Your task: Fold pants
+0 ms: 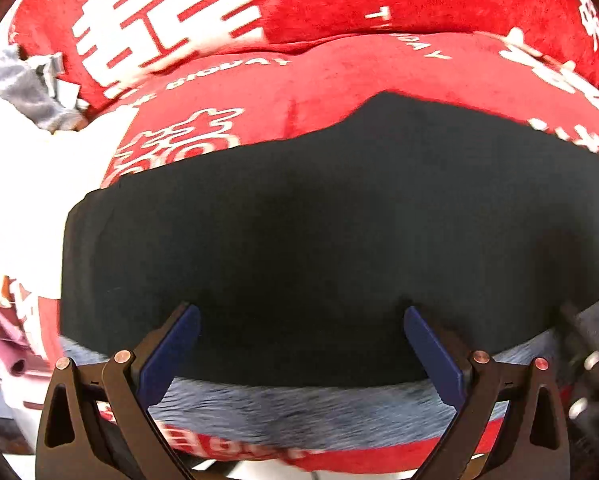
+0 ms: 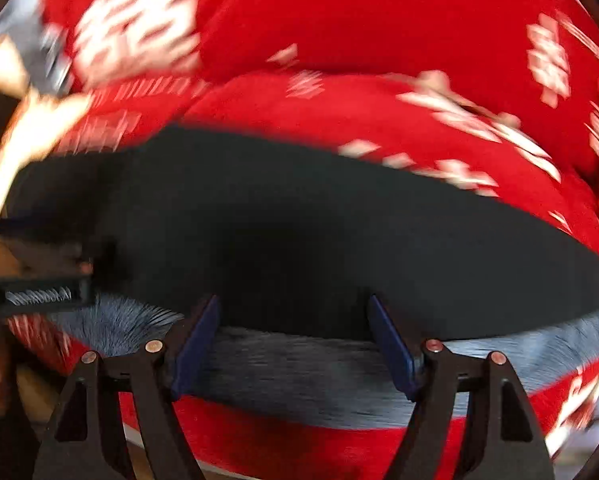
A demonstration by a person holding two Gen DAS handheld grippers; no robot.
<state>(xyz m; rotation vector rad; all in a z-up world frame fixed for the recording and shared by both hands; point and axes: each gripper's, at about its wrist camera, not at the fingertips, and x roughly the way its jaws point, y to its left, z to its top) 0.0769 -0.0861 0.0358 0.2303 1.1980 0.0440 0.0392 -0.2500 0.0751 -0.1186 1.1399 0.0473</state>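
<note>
While both grippers gape, pants (image 1: 299, 220) cover blanket (image 1: 339, 68).

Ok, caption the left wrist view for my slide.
Open left gripper above dark pants lying on a red blanket.

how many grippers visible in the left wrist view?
2. The left gripper fills the bottom of the frame, blue-padded fingers spread over the black folded pants. The right gripper is partly visible, blurred, at the right edge.
</note>
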